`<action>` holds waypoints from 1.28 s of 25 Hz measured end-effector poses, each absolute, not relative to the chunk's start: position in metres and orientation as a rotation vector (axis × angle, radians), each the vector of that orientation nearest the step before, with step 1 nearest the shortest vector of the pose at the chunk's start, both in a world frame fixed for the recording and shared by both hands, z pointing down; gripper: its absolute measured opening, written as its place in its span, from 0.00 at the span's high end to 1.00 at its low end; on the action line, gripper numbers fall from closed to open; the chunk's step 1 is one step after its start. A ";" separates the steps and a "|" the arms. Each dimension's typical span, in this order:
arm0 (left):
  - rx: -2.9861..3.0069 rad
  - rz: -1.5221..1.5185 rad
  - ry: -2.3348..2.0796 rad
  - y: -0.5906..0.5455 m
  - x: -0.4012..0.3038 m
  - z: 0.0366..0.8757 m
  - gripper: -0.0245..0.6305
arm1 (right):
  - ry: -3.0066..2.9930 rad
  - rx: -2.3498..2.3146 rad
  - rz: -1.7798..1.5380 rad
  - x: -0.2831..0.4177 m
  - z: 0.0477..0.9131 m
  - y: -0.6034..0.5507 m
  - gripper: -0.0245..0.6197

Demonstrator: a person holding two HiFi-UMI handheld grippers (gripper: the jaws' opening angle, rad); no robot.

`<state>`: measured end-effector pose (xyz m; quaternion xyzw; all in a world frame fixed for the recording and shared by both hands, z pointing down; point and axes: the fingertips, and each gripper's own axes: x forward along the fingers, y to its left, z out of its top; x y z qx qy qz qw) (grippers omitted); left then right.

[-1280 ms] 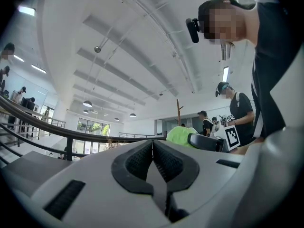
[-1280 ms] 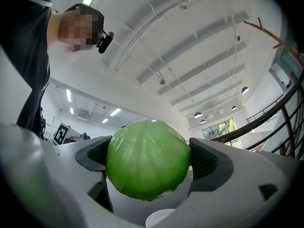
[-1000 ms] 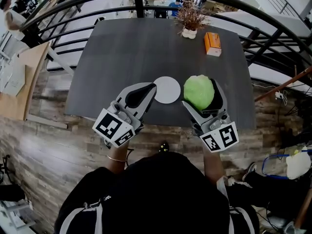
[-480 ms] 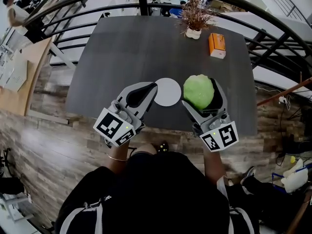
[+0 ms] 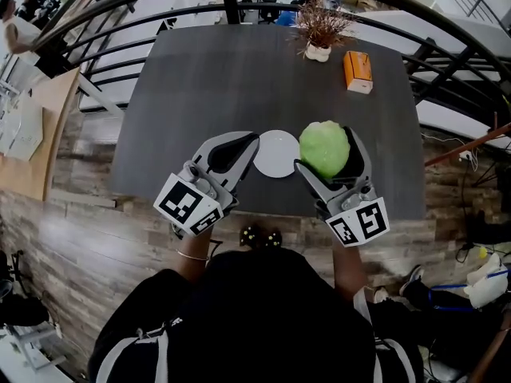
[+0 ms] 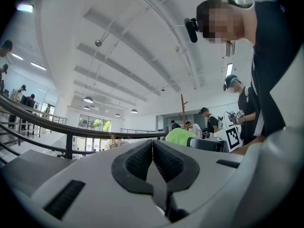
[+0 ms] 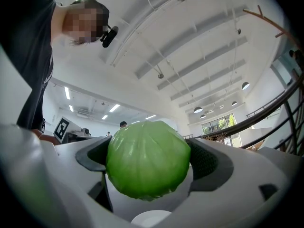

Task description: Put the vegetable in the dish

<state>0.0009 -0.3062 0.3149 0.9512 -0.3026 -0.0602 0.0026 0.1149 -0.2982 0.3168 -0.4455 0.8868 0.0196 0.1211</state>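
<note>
Right gripper view shows the green, round vegetable (image 7: 148, 159) clamped between the two jaws of the right gripper (image 5: 327, 145), which stand wide apart and press on its sides. From the head view it sits just right of the white dish (image 5: 276, 153), not in it. The dish lies near the front edge of the dark desk (image 5: 239, 78), between the two grippers. The left gripper (image 6: 153, 144) has its jaws closed together on nothing, with its tip at the dish's left rim. A potted plant (image 5: 318, 30) and an orange box (image 5: 358, 71) stand at the far edge.
</note>
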 end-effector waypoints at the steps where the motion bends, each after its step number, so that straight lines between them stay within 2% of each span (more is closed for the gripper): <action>1: 2.982 -0.183 -0.946 -0.308 0.000 0.316 0.94 | 2.589 -1.307 0.057 0.114 0.318 -0.299 0.16; 32: 2.912 -0.111 -0.908 -0.343 -0.017 0.364 0.95 | 2.721 -1.401 -0.176 0.083 0.431 -0.350 0.17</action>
